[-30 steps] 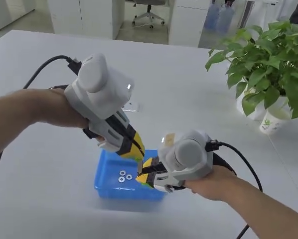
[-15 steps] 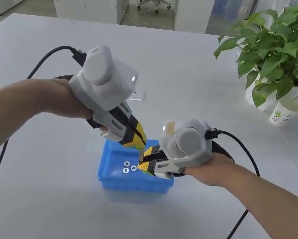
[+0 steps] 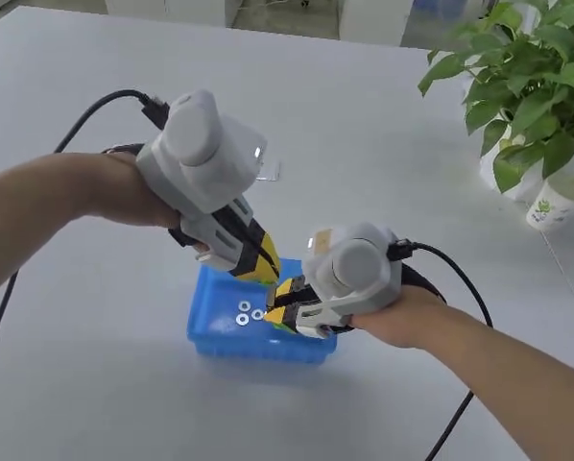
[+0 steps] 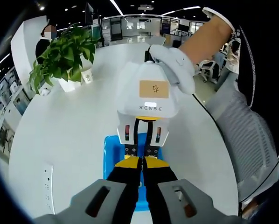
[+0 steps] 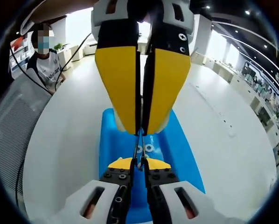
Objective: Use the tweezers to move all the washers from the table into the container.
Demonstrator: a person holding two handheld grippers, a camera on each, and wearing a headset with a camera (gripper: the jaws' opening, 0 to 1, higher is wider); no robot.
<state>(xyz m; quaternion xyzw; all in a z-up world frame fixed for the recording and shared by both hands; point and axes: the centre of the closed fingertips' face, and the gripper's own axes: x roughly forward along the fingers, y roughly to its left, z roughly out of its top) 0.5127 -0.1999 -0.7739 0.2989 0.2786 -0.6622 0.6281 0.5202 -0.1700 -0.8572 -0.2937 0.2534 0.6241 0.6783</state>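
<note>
1. Washers [image 3: 250, 314] lie in the blue container [image 3: 253, 348], at 9 o'clock from the right gripper [image 3: 279, 312].
2. Its fingers, and those of the left gripper [image 3: 265, 272], pinch shut on the tweezers [image 5: 140, 145].
3. Uneven pulls could twist them loose.

the head view looks down from above the person's forearms onto the table [image 3: 383, 144], near enough that the left gripper [image 3: 266, 274], right gripper [image 3: 275, 312] and blue container [image 3: 210, 336] sit mid-picture; the left gripper view faces the right gripper [image 4: 140, 153] head-on, close; the right gripper view faces back at the left gripper [image 5: 139, 129], closer still, the tweezers [image 5: 139, 144] bridging them; all three views share the container; the head view and the left gripper view share the potted plant [image 4: 65, 51].
</note>
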